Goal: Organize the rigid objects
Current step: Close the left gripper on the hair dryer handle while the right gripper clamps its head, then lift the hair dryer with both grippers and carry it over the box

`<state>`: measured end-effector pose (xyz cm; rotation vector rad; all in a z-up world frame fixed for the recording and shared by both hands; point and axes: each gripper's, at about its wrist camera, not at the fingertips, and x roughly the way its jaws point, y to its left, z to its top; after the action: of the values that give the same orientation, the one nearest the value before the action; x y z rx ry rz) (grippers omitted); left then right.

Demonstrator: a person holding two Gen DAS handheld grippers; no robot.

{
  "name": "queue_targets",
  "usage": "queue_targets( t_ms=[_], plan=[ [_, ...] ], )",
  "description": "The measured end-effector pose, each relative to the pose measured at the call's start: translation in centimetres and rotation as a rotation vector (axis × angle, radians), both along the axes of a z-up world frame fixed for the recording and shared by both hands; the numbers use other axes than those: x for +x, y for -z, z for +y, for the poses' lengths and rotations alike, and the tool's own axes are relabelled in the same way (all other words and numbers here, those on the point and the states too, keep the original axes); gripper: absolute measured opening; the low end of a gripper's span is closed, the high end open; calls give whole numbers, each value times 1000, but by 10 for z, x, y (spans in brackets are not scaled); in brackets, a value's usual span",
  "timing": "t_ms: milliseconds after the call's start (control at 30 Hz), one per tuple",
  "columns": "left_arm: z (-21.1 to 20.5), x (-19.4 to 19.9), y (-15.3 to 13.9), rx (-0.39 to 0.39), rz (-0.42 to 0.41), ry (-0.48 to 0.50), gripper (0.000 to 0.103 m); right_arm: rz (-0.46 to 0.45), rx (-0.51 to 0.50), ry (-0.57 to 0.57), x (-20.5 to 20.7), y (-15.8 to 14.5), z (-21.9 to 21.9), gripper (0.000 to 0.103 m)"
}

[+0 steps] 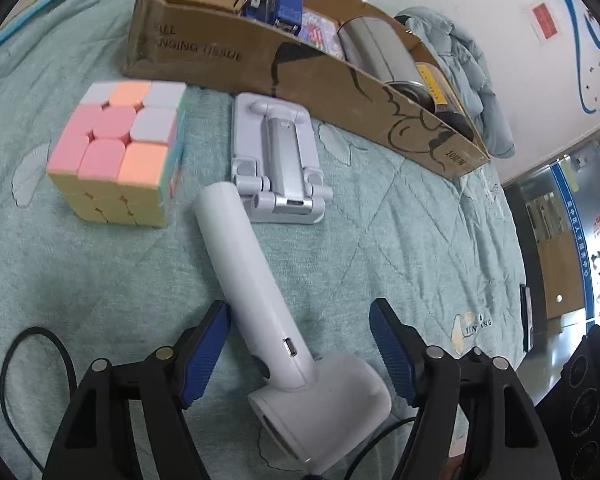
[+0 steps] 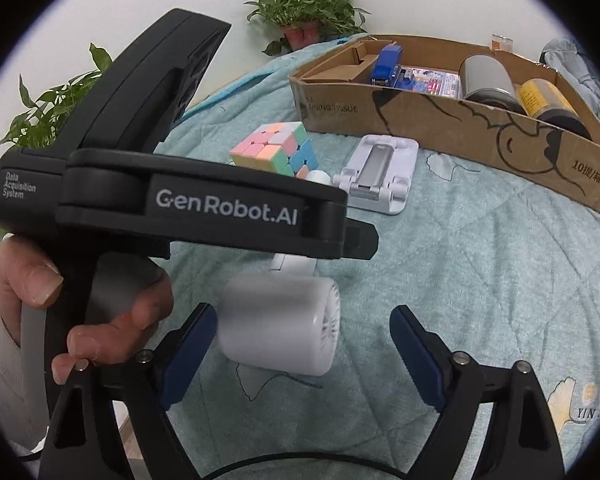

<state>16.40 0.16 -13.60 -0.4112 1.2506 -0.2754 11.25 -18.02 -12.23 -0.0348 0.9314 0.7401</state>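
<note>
White handheld fan point(image 1: 276, 320) sits btwn left gripper point(image 1: 300, 344) jaws, apart; handle partly hidden behind the gripper body in right view.

We see a bed covered by a quilted pale green blanket point(image 1: 400, 240), and lying directly on it are a pastel puzzle cube point(image 1: 116, 152), a folded grey phone stand point(image 1: 280, 160), a white handheld fan point(image 1: 268, 312) and an open cardboard box point(image 1: 320, 80) at the back
</note>
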Motion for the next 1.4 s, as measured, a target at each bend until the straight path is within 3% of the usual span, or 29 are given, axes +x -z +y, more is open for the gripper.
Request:
queue_targets(
  t_ms=[133, 233, 300, 633, 767, 1067, 1400],
  plan=[
    [-12, 0, 7, -44, 52, -1, 59, 42, -33, 12, 4, 6, -9, 66],
    [-21, -2, 10, -49, 64, 4, 54, 96, -33, 12, 4, 12, -18, 62],
    [-23, -3, 13, -40, 78, 2, 41, 100, -54, 15, -1, 15, -22, 60],
    [-27, -7, 3, 0, 50, -24, 39, 54, -66, 11, -10, 8, -22, 59],
    [-26, -7, -12, 27, 4, -4, 38, -7, -65, 13, -14, -7, -20, 57],
    [-30, 2, -53, 35, -98, 44, 34, -36, -40, 50, -8, -21, -22, 57],
    [-45, 57, -108, 24, -234, 82, 33, -132, -15, 143, 40, -57, -30, 56]
  ],
)
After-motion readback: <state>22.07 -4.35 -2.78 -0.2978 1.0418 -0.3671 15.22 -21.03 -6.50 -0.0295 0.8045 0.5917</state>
